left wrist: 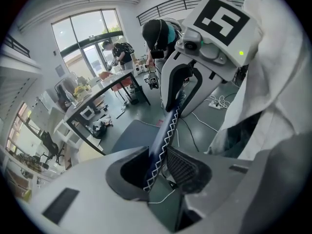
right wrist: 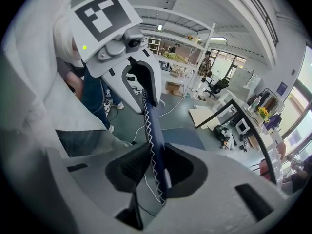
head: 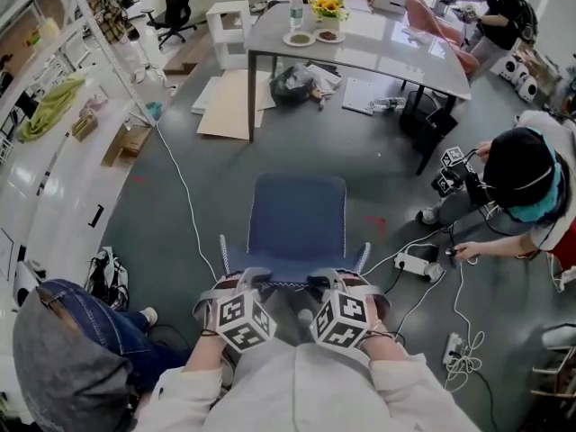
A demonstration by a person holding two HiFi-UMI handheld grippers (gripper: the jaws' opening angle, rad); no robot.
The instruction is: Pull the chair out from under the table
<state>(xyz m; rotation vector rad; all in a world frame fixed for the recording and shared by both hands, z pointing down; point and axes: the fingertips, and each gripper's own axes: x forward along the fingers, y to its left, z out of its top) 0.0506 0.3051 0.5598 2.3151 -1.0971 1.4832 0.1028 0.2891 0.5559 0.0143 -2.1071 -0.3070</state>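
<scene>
Together, the left gripper [head: 241, 279] and right gripper [head: 329, 279] each clamp the backrest edge of the chair [head: 297, 221].

A grey-green floor [head: 171, 232] filled most of the head view. White shelving [head: 63, 106] ran down the left edge. A black office chair [head: 175, 9] stood at the upper left, with a small white stand [head: 228, 27] near it. A grey table [head: 387, 48] stood at top centre, and flat cardboard sheets [head: 229, 106] lay on the floor by its left end. A white power strip [head: 453, 347] lay at the lower right. In the left gripper view, tall windows [left wrist: 85, 38] at the upper left let in daylight. In the right gripper view, a strip light [right wrist: 222, 39] glowed at the upper right under a white ceiling.
</scene>
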